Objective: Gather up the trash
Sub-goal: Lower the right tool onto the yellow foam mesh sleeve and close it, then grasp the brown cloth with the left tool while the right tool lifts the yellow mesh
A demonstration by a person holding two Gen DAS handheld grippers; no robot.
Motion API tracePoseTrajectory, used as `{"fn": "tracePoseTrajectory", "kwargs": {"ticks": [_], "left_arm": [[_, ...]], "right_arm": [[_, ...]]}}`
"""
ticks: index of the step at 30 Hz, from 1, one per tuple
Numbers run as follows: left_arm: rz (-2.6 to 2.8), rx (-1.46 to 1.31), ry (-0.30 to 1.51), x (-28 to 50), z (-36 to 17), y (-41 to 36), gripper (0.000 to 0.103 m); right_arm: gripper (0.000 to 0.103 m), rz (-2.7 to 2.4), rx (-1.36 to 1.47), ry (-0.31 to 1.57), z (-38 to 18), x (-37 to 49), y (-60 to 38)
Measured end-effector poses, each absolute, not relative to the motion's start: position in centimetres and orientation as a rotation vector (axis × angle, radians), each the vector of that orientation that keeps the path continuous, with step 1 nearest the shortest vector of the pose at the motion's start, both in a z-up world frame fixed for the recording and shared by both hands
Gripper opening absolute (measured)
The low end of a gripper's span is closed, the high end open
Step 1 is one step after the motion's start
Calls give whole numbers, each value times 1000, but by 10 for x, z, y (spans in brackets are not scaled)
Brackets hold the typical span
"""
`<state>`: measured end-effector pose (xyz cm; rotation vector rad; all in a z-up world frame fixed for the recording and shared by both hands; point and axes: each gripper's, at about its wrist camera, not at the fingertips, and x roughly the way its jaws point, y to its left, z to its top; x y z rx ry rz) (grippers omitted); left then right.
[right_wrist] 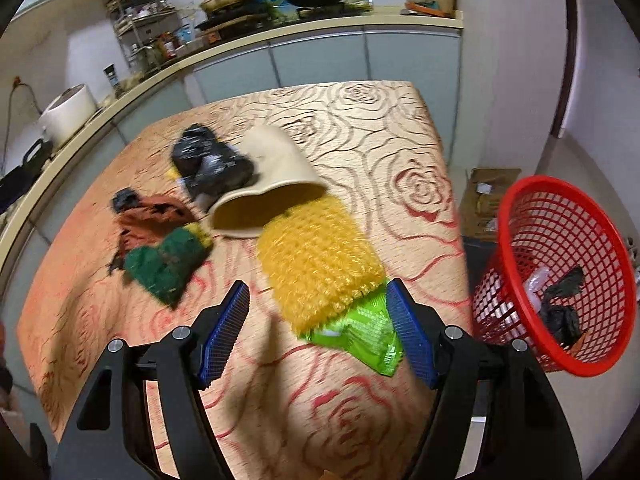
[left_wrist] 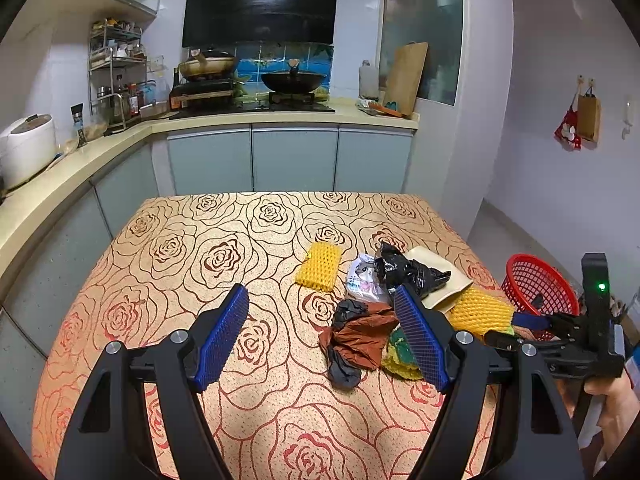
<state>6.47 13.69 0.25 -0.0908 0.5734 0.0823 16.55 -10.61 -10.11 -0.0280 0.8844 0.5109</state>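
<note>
Trash lies on the rose-patterned table (left_wrist: 224, 256): a yellow foam net (left_wrist: 319, 266), a black plastic bag (left_wrist: 408, 272), a small printed wrapper (left_wrist: 362, 278), a beige cup (right_wrist: 268, 184), a brown and black rag (left_wrist: 358, 338), a green scrub sponge (right_wrist: 166, 266), a second yellow foam net (right_wrist: 320, 260) and a green packet (right_wrist: 360, 336). My left gripper (left_wrist: 320, 336) is open and empty, just left of the rag. My right gripper (right_wrist: 320, 328) is open above the second net and green packet; it also shows in the left wrist view (left_wrist: 520, 326).
A red mesh basket (right_wrist: 560, 240) stands off the table's right edge with black trash inside. A cardboard box (right_wrist: 486, 200) sits on the floor behind it. A kitchen counter (left_wrist: 280, 116) with stove, pans and a rice cooker (left_wrist: 26, 148) runs behind and to the left.
</note>
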Motion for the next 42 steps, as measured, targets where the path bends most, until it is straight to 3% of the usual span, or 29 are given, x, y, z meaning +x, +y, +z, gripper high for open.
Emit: {"fn": "tracePoseTrajectory", "kwargs": {"ticks": [17, 28, 35, 38, 42], "left_arm": [[61, -77, 579, 60, -5, 132, 73], [45, -63, 577, 62, -5, 127, 73], [40, -55, 596, 62, -17, 125, 72], [28, -44, 597, 62, -21, 123, 72], [23, -26, 608, 66, -27, 122, 69]], "right_arm": [[69, 495, -64, 770, -63, 143, -97], [68, 462, -147, 856, -101, 181, -67], [38, 468, -170, 882, -111, 181, -60], [29, 473, -169, 878, -111, 178, -58], [25, 477, -173, 861, -107, 172, -55]]}}
